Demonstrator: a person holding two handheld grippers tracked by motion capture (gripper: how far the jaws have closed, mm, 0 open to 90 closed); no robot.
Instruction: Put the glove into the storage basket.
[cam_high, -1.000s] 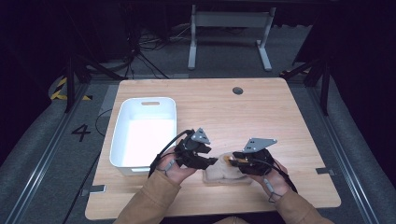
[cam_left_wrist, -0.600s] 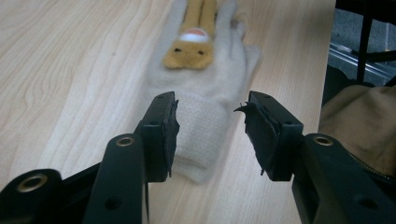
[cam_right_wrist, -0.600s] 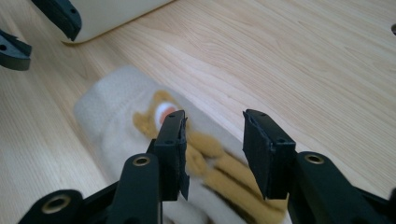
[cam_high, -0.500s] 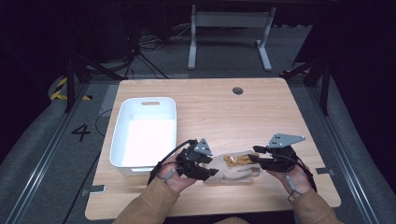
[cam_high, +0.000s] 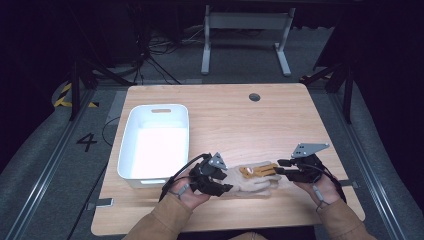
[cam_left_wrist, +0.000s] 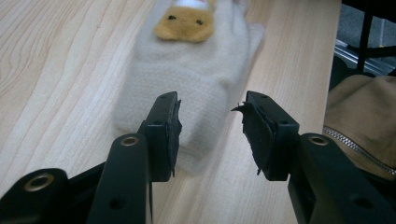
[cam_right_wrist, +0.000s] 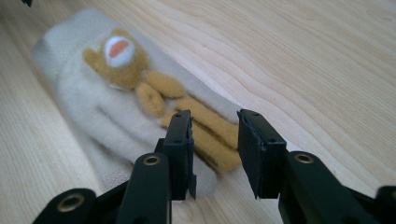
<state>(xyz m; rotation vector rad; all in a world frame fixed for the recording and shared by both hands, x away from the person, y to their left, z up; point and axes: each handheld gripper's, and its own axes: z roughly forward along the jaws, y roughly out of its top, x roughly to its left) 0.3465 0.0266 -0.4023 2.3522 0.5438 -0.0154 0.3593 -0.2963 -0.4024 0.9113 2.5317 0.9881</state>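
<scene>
High view shows a cream glove (cam_high: 252, 180) lying flat near the table's (cam_high: 225, 115) near edge, right of the white bin (cam_high: 156, 142). Left gripper (cam_high: 220, 181) straddles its cuff, jaws part-open; right gripper (cam_high: 278, 167), jaws just narrowing, brackets the fingertips ungripped. Lifting remains.

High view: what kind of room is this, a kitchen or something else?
Probably a lab or recording studio, not a kitchen. A plain wooden table stands alone in a dark room, cables trail over the grey floor, a painted number 4 marks the floor, and a metal stand waits behind.
</scene>
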